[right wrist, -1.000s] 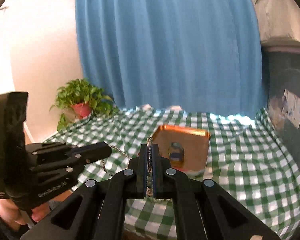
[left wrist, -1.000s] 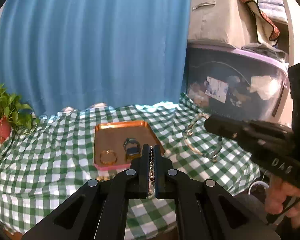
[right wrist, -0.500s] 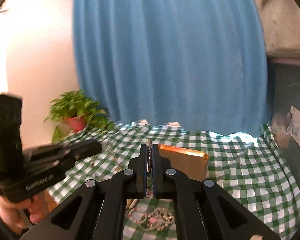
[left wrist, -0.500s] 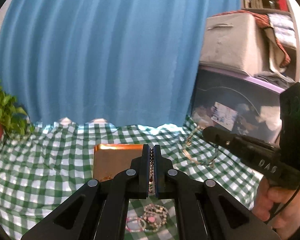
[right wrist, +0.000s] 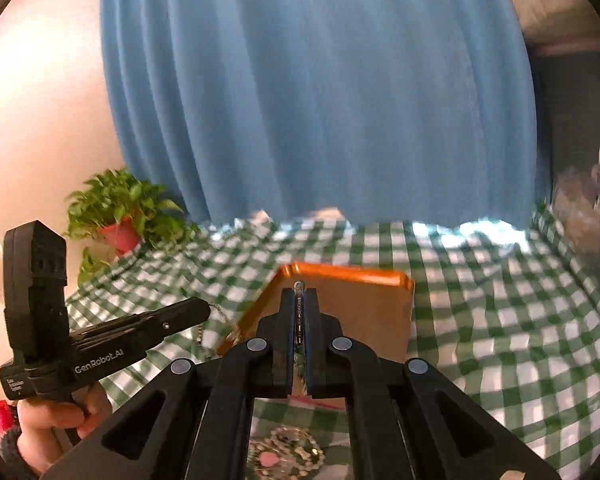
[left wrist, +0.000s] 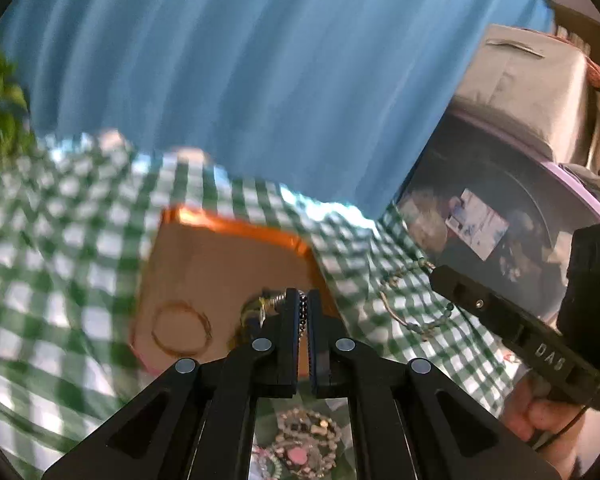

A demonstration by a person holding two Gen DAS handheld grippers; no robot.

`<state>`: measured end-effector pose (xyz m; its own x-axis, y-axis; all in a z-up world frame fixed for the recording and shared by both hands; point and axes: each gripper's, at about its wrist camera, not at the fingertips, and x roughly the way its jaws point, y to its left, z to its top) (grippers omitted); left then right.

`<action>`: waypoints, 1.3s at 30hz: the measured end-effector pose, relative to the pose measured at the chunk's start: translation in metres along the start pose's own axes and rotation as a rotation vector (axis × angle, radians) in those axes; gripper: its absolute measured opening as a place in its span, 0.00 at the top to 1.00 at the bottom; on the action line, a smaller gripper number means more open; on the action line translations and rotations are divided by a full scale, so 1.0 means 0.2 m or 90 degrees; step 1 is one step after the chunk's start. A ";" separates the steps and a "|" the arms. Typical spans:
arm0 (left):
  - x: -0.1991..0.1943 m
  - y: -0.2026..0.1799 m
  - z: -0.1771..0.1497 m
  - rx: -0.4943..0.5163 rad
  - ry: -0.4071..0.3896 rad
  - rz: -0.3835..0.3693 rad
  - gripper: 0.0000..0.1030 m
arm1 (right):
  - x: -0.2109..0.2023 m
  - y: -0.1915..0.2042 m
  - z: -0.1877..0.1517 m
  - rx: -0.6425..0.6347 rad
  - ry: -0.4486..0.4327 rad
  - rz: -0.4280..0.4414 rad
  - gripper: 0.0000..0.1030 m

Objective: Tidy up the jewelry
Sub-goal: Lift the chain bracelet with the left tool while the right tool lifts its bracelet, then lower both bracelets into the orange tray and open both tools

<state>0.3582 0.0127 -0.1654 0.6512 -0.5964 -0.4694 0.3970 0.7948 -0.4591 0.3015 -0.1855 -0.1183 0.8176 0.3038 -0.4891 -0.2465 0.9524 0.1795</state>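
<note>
Above the orange tray (left wrist: 228, 264), both grippers' jaws are pinched shut on one beaded chain (left wrist: 303, 314), left gripper (left wrist: 304, 300) and right gripper (right wrist: 299, 294).

My right gripper (right wrist: 299, 300) over the orange tray (right wrist: 396, 284)

My jaws are pinched on a thin beaded chain (right wrist: 299, 312). The left gripper (right wrist: 196, 312) is beside the tray's left edge; charm bracelets (right wrist: 286, 454) lie near the checked tablecloth's (right wrist: 500, 320) front edge.

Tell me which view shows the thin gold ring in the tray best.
The left wrist view: the gold ring lies flat in the orange tray, blurred but whole. In the right wrist view, the tool hides that part of the tray.
</note>
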 end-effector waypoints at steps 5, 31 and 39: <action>0.17 0.07 -0.06 -0.021 0.043 -0.010 0.97 | 0.15 -0.07 -0.10 0.001 0.043 0.003 0.97; 0.47 0.25 -0.20 0.100 0.126 0.249 0.94 | 0.65 -0.30 -0.36 0.046 0.187 -0.080 0.96; 0.38 0.12 -0.18 0.117 0.113 0.227 0.37 | 0.55 -0.31 -0.32 0.036 0.145 -0.098 0.48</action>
<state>0.3933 -0.0175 -0.2397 0.6534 -0.2780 -0.7042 0.2863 0.9518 -0.1101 0.3735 -0.2086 -0.2380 0.7038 0.1595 -0.6922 -0.0937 0.9868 0.1321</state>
